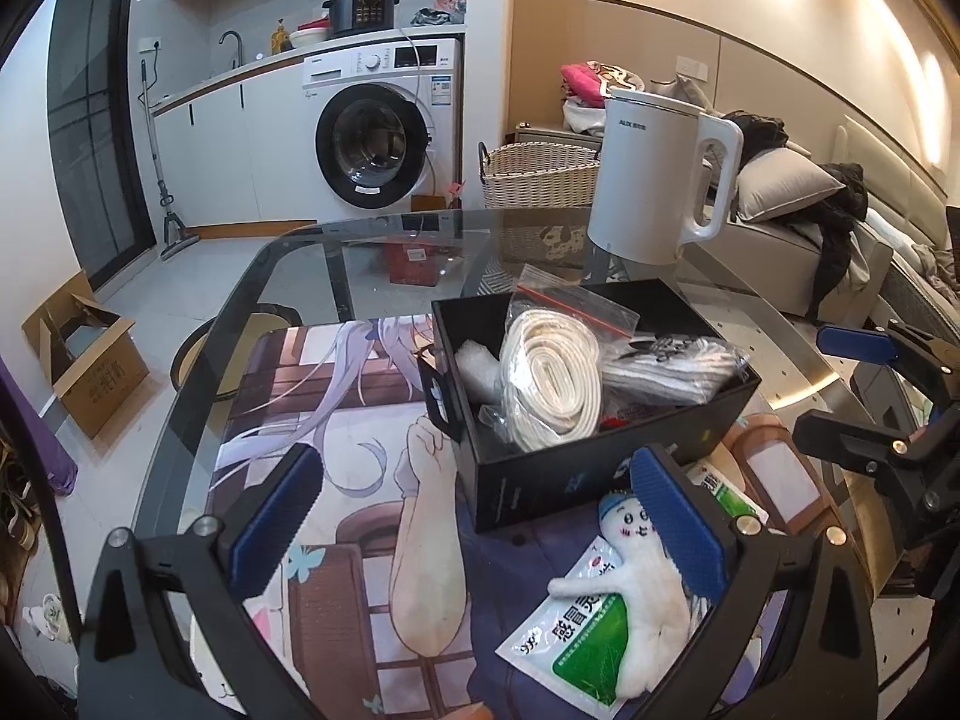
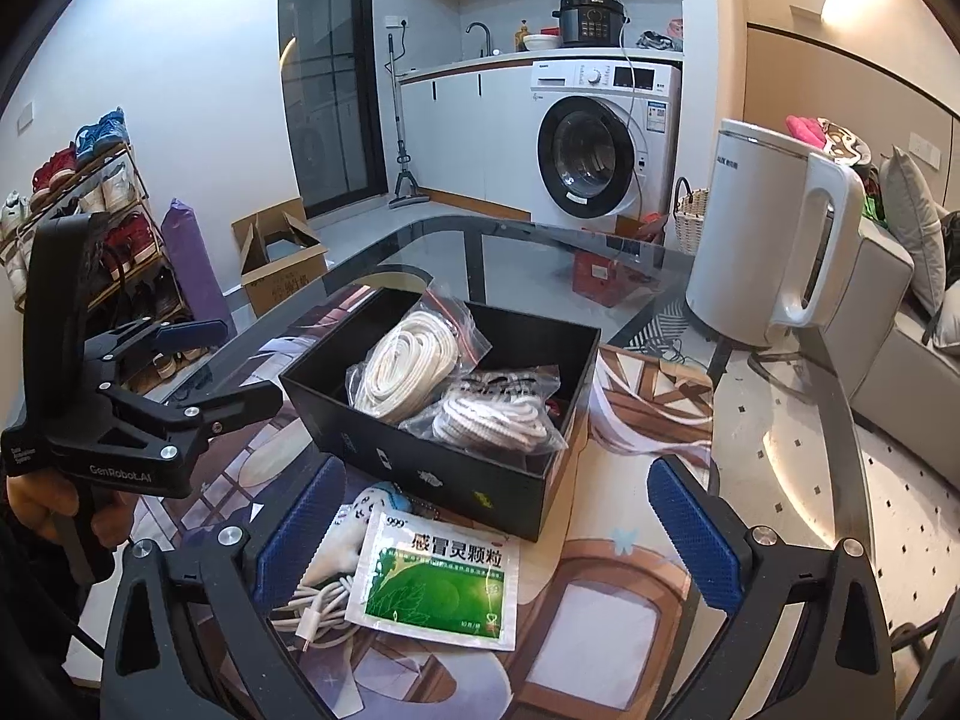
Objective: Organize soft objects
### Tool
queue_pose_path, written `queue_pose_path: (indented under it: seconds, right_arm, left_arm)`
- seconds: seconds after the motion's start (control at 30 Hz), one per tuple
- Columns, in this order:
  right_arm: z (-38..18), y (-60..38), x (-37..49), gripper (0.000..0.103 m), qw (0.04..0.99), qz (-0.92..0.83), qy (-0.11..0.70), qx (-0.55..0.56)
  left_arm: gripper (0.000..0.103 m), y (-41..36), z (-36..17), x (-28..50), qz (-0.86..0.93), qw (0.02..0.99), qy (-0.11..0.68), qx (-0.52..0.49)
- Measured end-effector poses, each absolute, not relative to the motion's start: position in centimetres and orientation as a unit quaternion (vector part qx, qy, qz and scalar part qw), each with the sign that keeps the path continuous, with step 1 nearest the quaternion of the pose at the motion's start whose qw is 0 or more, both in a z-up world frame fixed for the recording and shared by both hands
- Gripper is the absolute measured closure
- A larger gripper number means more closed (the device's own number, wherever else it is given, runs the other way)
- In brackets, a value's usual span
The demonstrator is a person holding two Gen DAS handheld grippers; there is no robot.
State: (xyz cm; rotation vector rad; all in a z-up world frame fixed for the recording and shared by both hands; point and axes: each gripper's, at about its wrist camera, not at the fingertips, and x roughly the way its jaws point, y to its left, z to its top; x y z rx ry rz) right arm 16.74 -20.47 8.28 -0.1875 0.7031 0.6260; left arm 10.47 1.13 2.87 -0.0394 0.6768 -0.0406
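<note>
Both the left gripper [image 1: 480, 531] and right gripper [image 2: 501, 525] stand wide apart, gripping nothing, just short of the black box [image 1: 576, 462]. Bagged white cords [image 2: 408, 366] fill the box. Before its near wall lie a green sachet [image 2: 441, 582] and white plush doll [image 1: 636, 588]; bare mat [image 1: 336, 540] spreads leftward.

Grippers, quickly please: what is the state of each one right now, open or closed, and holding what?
Left gripper: open, holding nothing; the plush toy lies on the mat beside one finger.
Right gripper: open, holding nothing.
</note>
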Motion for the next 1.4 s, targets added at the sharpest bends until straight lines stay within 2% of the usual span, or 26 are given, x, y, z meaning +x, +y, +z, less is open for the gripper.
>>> queue_pose_path:
  seconds: [0.93, 1.4]
  right_arm:
    - [2.4, -20.2, 15.9, 0.001, 0.852, 0.304, 0.423, -0.058]
    - [0.4, -19.8, 17.3, 0.001, 0.838, 0.305, 0.45, -0.044]
  left_arm:
    - [0.0, -0.1, -1.9, 8.2, -0.068, 0.926, 0.37, -0.015]
    - [0.0, -0.8, -2.6, 8.2, -0.077, 0.92, 0.384, -0.003]
